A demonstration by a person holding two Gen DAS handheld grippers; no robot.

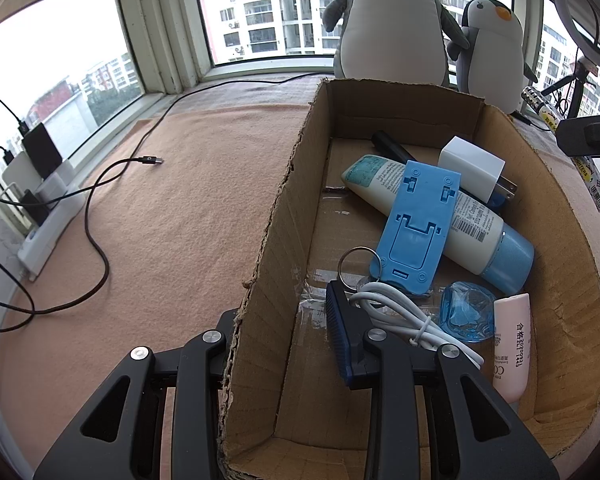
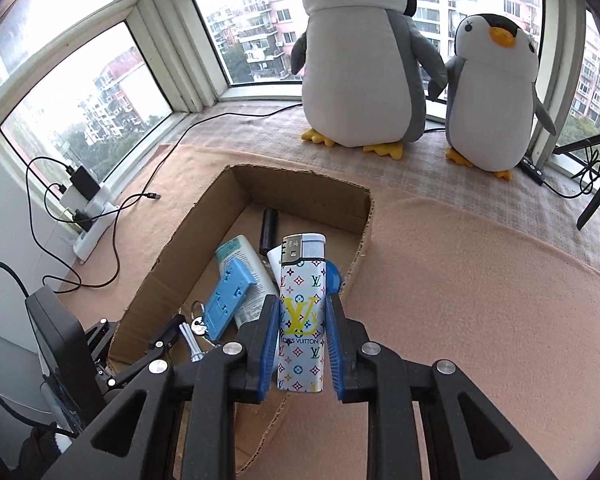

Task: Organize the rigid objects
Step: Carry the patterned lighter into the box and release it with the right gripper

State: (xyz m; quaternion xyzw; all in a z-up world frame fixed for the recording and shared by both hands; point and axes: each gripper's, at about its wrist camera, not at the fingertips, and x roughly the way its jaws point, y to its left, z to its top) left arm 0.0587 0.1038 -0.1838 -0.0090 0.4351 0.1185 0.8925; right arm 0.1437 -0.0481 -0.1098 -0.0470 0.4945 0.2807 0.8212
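Note:
A cardboard box lies on the peach cloth. It holds a blue phone stand, a lotion tube, a white charger plug, a coiled white cable, a key ring, a pink tube and a black cylinder. My left gripper straddles the box's left wall, jaws apart, one finger inside. My right gripper is shut on a white patterned lighter, held upright above the box's right wall. The lighter also shows in the left wrist view.
Two plush penguins stand by the window behind the box. A black cable trails across the cloth to a power strip at the left. A black stand's legs are at the far right.

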